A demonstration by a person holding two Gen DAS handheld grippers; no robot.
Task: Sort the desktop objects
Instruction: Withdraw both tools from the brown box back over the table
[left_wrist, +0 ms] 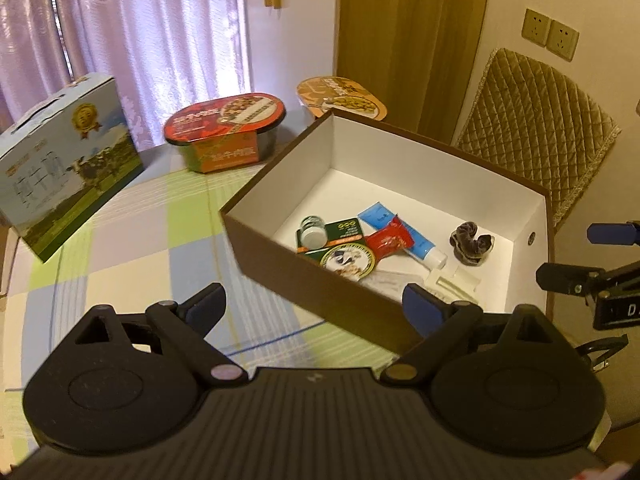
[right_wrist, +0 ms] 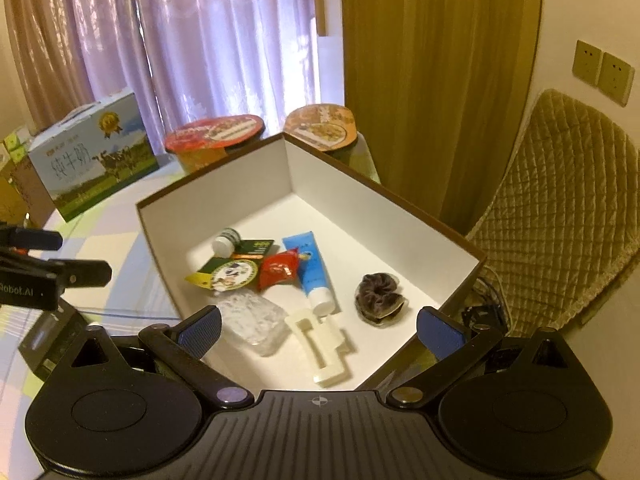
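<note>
On the table, spread with a pastel checked cloth, stands an open brown box with white inner walls, and the sorted things lie on its floor. A blue tube lies there with its long axis running from the far wall toward the near rim, white cap at the near end. Just beside it on its left is a red sachet, which partly overlaps a green card with a round label; a small white-capped bottle lies on its side at the card's far edge. Nearer the rim sit a clear crinkled plastic packet and a white plastic clip, its length also running far to near. A dark velvet scrunchie lies apart to the right.

Both tools hover over the box's near edge, empty: the left hand-held gripper has its blue-padded fingers spread wide, and the right hand-held gripper is likewise spread wide, holding nothing.

Behind the box stand a red instant-meal tub, an orange-lidded tub and a blue milk carton case. Pale purple curtains and an ochre drape hang behind, with a quilted chair back and wall sockets to the right
</note>
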